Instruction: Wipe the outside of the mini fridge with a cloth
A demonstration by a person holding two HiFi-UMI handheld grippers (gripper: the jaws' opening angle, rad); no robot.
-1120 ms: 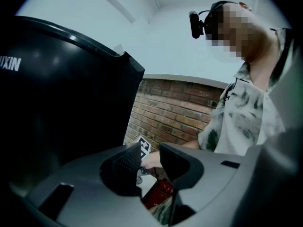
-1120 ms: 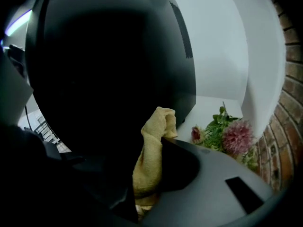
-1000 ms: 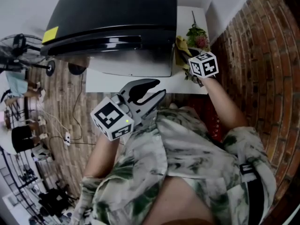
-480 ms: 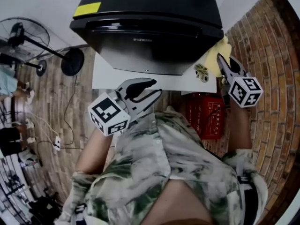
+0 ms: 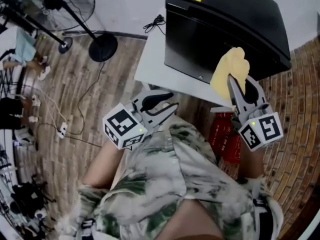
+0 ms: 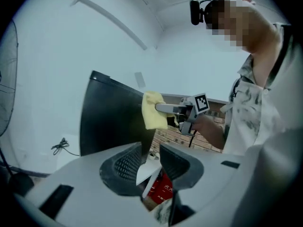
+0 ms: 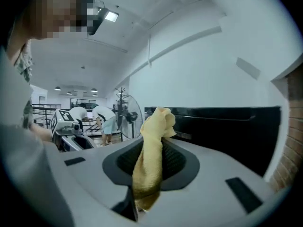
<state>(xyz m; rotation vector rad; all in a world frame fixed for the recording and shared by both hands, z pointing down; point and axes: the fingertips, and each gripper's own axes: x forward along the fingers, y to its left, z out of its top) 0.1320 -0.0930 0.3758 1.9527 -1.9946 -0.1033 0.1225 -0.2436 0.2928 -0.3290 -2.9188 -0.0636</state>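
Close to my body, the left gripper (image 5: 169, 101) hangs idle, jaws a little apart on nothing, kept out of the way. Further out, the right gripper (image 5: 241, 84) is clamped on the yellow cloth (image 5: 230, 70), with the loose end bunched past the tips as a wiping pad. The cloth sits at the front of the black mini fridge (image 5: 225, 29) on the white table (image 5: 149, 64). I can't confirm contact.

Brick wall (image 5: 302, 104) close beside the mini fridge (image 5: 225, 29)

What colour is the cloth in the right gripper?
The cloth is pale yellow, clearest in the right gripper view.
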